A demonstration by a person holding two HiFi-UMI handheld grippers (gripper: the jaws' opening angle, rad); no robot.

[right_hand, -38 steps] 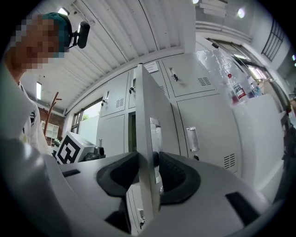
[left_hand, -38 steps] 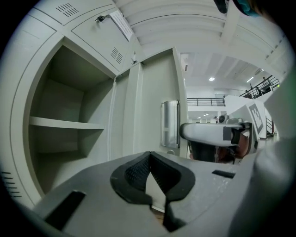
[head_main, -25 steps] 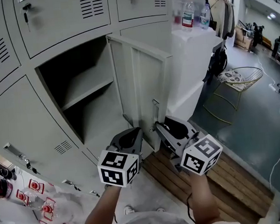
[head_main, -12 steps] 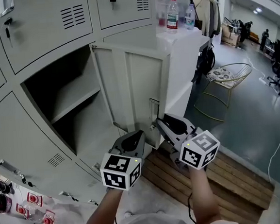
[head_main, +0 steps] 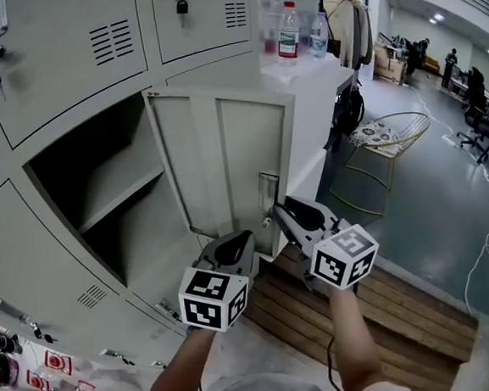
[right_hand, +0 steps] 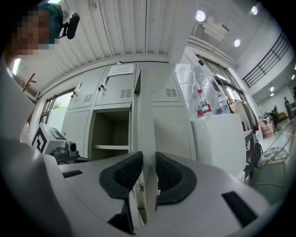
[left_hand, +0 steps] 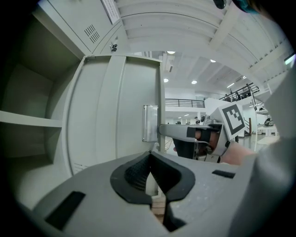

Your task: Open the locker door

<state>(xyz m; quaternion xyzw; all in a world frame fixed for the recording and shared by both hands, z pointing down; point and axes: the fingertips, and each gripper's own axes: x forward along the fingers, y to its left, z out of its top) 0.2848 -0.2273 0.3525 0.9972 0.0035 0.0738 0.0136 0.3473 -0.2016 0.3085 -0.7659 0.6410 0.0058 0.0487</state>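
Note:
The grey locker door (head_main: 225,162) stands open, swung out from its compartment (head_main: 99,186), which holds one bare shelf. My right gripper (head_main: 273,215) is shut on the door's free edge (right_hand: 148,139), just below the metal latch plate (head_main: 267,188). Both pads press on the thin sheet, and the jaws have closed in on it within the last second. My left gripper (head_main: 232,242) hovers low in front of the door's inner face, shut with nothing in it. In the left gripper view, the right gripper (left_hand: 185,132) reaches in level from the right to the latch plate (left_hand: 150,122).
Closed lockers surround the open one; one above carries a padlock (head_main: 180,4). To the right is a white cabinet (head_main: 320,90) with water bottles (head_main: 288,32) on top. A wire chair (head_main: 384,140) stands beyond it. Wooden planks (head_main: 365,307) lie underfoot.
The door has swung a little further out from the locker with my right gripper on its edge. The left gripper has followed beside it.

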